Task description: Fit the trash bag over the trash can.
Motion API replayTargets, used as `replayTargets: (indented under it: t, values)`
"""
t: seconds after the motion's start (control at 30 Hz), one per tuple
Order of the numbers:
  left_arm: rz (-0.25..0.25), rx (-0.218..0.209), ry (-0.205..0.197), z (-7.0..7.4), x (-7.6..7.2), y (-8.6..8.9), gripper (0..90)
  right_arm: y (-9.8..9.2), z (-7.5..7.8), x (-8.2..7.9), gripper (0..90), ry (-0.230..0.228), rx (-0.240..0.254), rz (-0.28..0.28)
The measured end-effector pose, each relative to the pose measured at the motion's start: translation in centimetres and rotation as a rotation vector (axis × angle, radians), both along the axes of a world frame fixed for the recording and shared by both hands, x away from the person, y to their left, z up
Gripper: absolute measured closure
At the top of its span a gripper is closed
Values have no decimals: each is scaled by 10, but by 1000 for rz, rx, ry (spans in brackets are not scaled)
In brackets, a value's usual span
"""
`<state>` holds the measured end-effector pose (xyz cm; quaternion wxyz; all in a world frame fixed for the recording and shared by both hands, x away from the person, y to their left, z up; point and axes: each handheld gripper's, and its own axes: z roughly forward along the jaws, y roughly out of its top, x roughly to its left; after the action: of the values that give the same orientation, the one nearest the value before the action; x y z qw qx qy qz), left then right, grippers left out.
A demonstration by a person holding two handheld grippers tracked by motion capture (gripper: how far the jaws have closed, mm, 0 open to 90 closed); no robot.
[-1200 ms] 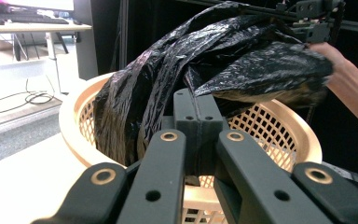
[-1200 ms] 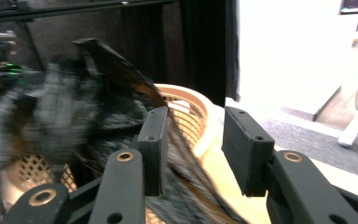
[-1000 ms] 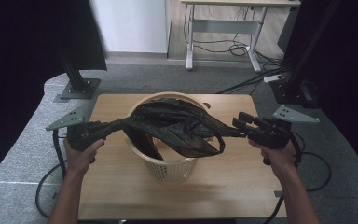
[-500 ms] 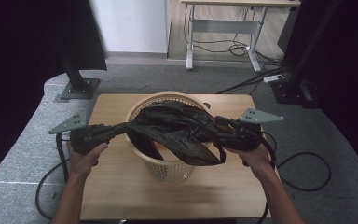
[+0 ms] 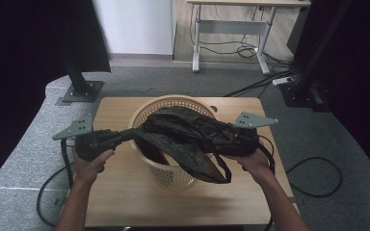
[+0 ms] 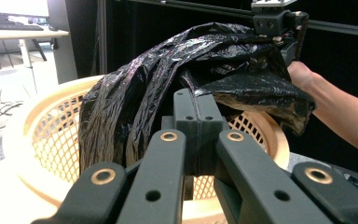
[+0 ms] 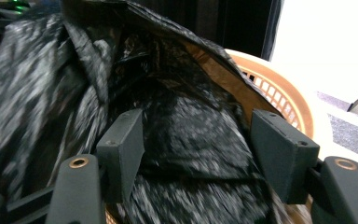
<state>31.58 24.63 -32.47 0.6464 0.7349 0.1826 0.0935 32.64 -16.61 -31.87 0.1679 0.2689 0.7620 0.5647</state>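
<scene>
A: Left gripper (image 5: 107,140)?
B: Clenched on a pinched edge of the black plastic bag (image 5: 183,132), jaws pressed together with the film caught between them, seen plainly in the left gripper view (image 6: 196,122).

A: And the right gripper (image 5: 231,139)?
B: Released; jaws just been opening, now standing well apart. Bag film (image 7: 186,140) bulging into the gap between the pads, touching neither pad firmly as far as can be told.

A: Place of the bag?
B: Stretched from the left jaws across to the right jaws, draped over the top of the cream lattice basket (image 5: 166,171). A loose flap hanging down the basket's near wall, below and just left of the right jaws. Bulk of the bag bunched beyond the left jaws, above the basket rim (image 6: 37,140).

A: Basket itself?
B: Standing upright on the wooden bench (image 5: 125,197), between the two pairs of jaws.

A: Hands?
B: Left hand (image 5: 92,161) wrapped under its gripper, right hand (image 5: 255,161) under the other, both level with the basket's rim.
</scene>
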Motion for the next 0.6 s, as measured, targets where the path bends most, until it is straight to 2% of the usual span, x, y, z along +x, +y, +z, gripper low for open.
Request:
replayTargets:
  t: [0.17,0.27,0.33,0.37,0.4,0.53,0.6]
  values:
    - [-16,-7,-2,1,0,-3,898,7,-1,3,376,10,-12,5]
    - [-22,-13,-6,0,0,-3,898,10,-3,5,500,17,-32,-4]
    - [-23,-16,-6,1,0,-2,898,10,-4,6,622,18,-47,-11]
    - [-22,-17,-7,1,0,-2,898,11,-6,6,726,14,-55,-17]
    - [-20,-19,-7,1,-1,-2,898,11,-6,6,726,14,-55,-17]
    - [-14,-26,-13,2,-3,0,898,10,-8,5,883,7,-63,-16]
    - [-9,-29,-16,2,-3,1,898,9,-8,5,890,8,-57,-15]
